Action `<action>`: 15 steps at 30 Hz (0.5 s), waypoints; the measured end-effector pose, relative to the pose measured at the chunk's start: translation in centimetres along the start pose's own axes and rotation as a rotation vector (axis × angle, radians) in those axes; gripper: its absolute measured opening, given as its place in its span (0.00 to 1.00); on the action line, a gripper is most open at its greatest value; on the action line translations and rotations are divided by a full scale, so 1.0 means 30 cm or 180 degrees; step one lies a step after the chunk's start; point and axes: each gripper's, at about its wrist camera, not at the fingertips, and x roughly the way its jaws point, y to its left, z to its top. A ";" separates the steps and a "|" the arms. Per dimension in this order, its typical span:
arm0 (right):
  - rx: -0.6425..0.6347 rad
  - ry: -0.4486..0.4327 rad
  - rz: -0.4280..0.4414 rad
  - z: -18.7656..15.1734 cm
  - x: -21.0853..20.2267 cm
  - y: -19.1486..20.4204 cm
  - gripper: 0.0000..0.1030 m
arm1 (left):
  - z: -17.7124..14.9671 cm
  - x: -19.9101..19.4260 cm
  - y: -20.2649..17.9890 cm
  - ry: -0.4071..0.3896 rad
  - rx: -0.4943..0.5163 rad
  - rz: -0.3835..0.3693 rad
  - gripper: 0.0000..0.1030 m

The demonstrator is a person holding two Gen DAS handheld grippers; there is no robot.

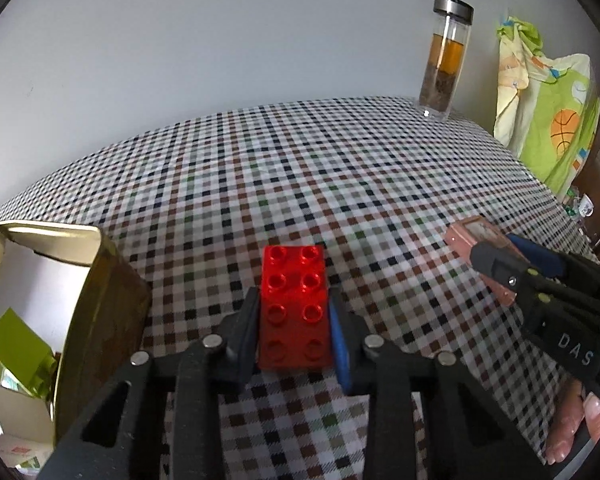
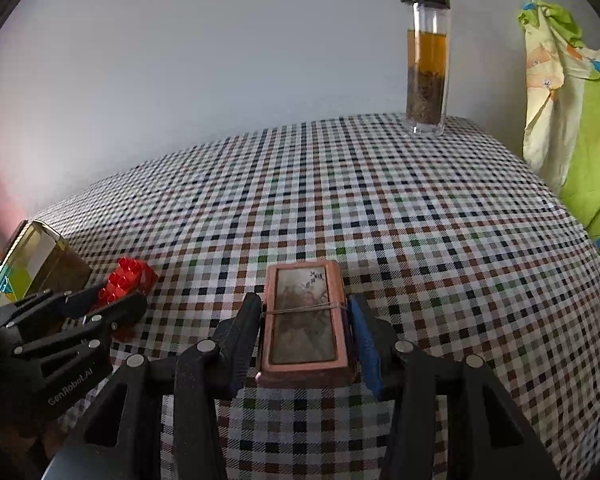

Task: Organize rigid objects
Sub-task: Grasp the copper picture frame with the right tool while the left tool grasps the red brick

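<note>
I see a big table with a checked cloth (image 1: 340,184) over it, and it fills most of both views. Behind it is a plain pale wall (image 1: 220,40). At the far right, past the table edge, hangs a green and yellow cloth (image 1: 548,112) with an orange ball picture on it.

On the left side of the table stands a gold tin box (image 1: 100,300). It is open at the top and I can see a green thing inside, but I cannot tell what that is. The tin sits just beside my left tool.

At the far right corner of the table a tall glass bottle (image 2: 426,60) stands upright. It has a silver lid, brown drink in it and dark leaves at the bottom.

My left gripper (image 1: 294,320) has its two fingers pressed on the sides of a red brick (image 1: 294,308). The brick has eight round bumps on top, and its far half sticks out past the fingertips. It is low over the cloth, near the tin, but I cannot tell if it touches the cloth.

My right gripper (image 2: 304,320) squeezes a flat pink box (image 2: 304,320) from both sides. The box has a picture on its lid and a thin band around its middle. It is to the right of the brick, well apart from the bottle.
</note>
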 end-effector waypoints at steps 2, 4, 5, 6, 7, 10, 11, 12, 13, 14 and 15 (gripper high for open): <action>0.0018 -0.0026 0.0031 -0.006 -0.011 0.005 0.47 | -0.004 -0.009 0.003 -0.0032 -0.0021 0.0002 0.30; 0.0017 -0.0078 0.0041 -0.010 -0.026 0.009 0.47 | -0.011 -0.023 0.002 -0.0075 -0.0017 0.0022 0.30; 0.0022 -0.0097 0.0054 -0.014 -0.033 0.013 0.47 | -0.012 -0.026 0.000 -0.0091 -0.0009 0.0033 0.30; 0.0022 -0.0109 0.0069 -0.018 -0.039 0.019 0.47 | -0.015 -0.031 -0.003 -0.0113 -0.0001 0.0044 0.30; 0.0019 -0.0126 0.0072 -0.021 -0.043 0.022 0.47 | -0.020 -0.042 -0.005 -0.0150 0.0016 0.0058 0.30; 0.0052 -0.0266 0.0049 -0.024 -0.069 0.012 0.47 | -0.030 -0.064 -0.014 -0.0236 0.0046 0.0110 0.30; 0.0079 -0.0307 0.0044 -0.026 -0.079 0.008 0.47 | -0.036 -0.076 -0.016 -0.0284 0.0052 0.0134 0.30; 0.0114 -0.0364 0.0021 -0.028 -0.091 0.001 0.47 | -0.041 -0.086 -0.015 -0.0312 0.0057 0.0145 0.30; 0.0131 -0.0408 0.0002 -0.033 -0.101 0.000 0.47 | -0.047 -0.100 -0.016 -0.0364 0.0064 0.0164 0.30; 0.0137 -0.0457 -0.0015 -0.036 -0.111 0.000 0.47 | -0.049 -0.108 -0.018 -0.0401 0.0069 0.0184 0.30; 0.0126 -0.0519 -0.0040 -0.039 -0.123 0.004 0.47 | -0.052 -0.118 -0.019 -0.0448 0.0076 0.0210 0.30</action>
